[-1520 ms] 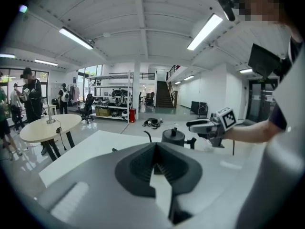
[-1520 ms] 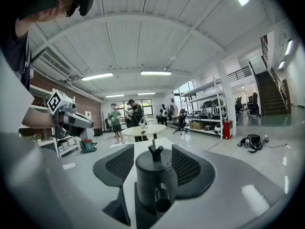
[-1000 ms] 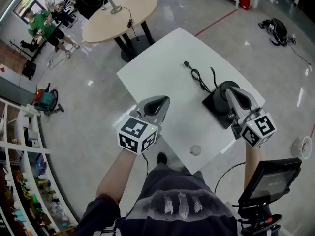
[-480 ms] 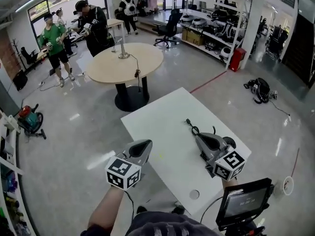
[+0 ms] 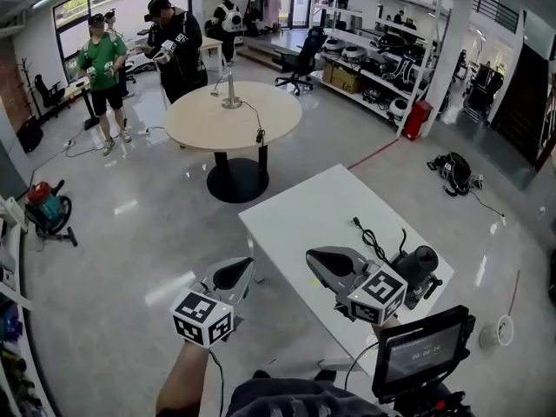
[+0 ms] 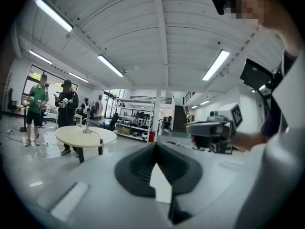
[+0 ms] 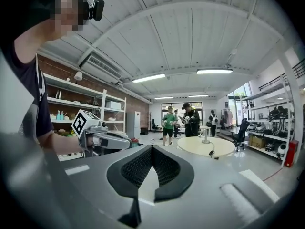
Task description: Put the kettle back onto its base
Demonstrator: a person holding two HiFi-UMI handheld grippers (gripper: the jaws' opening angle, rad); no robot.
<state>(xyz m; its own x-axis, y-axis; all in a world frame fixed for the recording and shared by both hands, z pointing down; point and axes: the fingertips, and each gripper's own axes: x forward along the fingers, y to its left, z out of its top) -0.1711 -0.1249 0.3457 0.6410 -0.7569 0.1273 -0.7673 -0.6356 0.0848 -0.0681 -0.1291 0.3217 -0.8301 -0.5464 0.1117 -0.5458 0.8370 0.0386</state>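
Observation:
The black kettle (image 5: 421, 266) stands at the right end of the white table (image 5: 304, 215), on what looks like its dark base, partly hidden behind my right gripper's marker cube. A black cord (image 5: 373, 240) lies beside it. My right gripper (image 5: 317, 259) is held level above the table, left of the kettle and apart from it, shut and empty. My left gripper (image 5: 234, 273) hovers off the table's left edge over the floor, also shut and empty. In the left gripper view the closed jaws (image 6: 155, 147) point at the room, with the right gripper (image 6: 209, 128) alongside. In the right gripper view the left gripper (image 7: 107, 140) shows.
A round wooden table (image 5: 233, 115) stands beyond the white one. Several people (image 5: 178, 46) stand at the far left. A small screen on a stand (image 5: 423, 352) is at my right hip. A black bag (image 5: 453, 172) and a red vacuum (image 5: 43, 207) lie on the shiny floor.
The head view has lifted from looking straight down at the table to looking across the room. Both grippers swung left and rose; the right one left the kettle's side.

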